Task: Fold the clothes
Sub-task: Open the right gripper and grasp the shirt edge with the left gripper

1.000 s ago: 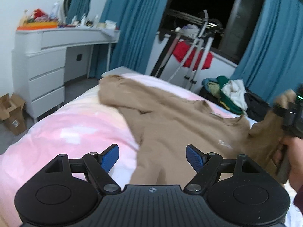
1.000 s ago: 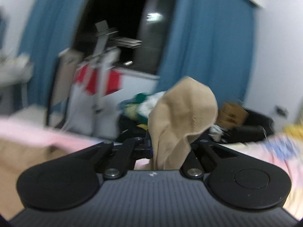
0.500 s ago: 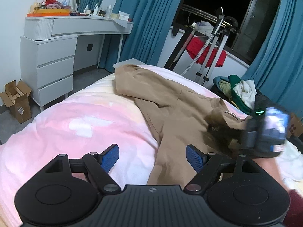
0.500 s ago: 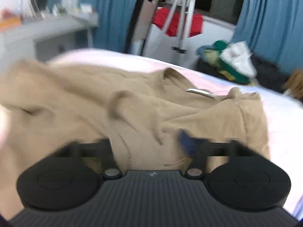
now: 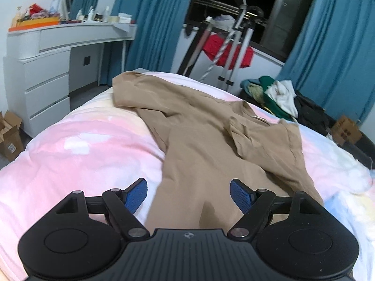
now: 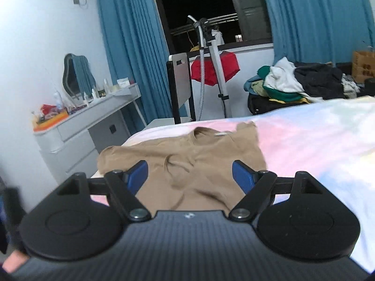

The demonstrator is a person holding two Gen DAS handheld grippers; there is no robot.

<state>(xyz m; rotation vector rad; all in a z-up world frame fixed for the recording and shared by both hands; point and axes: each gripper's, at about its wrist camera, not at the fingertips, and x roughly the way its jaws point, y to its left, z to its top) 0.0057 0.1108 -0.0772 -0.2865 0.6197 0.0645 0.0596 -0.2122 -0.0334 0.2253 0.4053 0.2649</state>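
Note:
A tan long-sleeved top (image 5: 206, 138) lies on the pink and white bed cover (image 5: 77, 149), its right sleeve folded in across the body. My left gripper (image 5: 188, 193) hovers open just above the near hem, blue pads apart, nothing between them. In the right wrist view the same tan top (image 6: 187, 164) lies ahead, neck opening toward the far edge. My right gripper (image 6: 189, 175) stands open above its near part and holds nothing.
A white dresser (image 5: 46, 70) with bottles stands left of the bed. A garment steamer stand (image 6: 218, 70) with a red cloth is beyond the bed. A pile of clothes (image 6: 293, 84) sits at the far right. Cardboard boxes (image 5: 346, 131) lie on the floor.
My right gripper let go of the tan sleeve it held, opened, and swung away to a new spot over the bed. The sleeve now lies folded across the top. My left gripper barely shifted.

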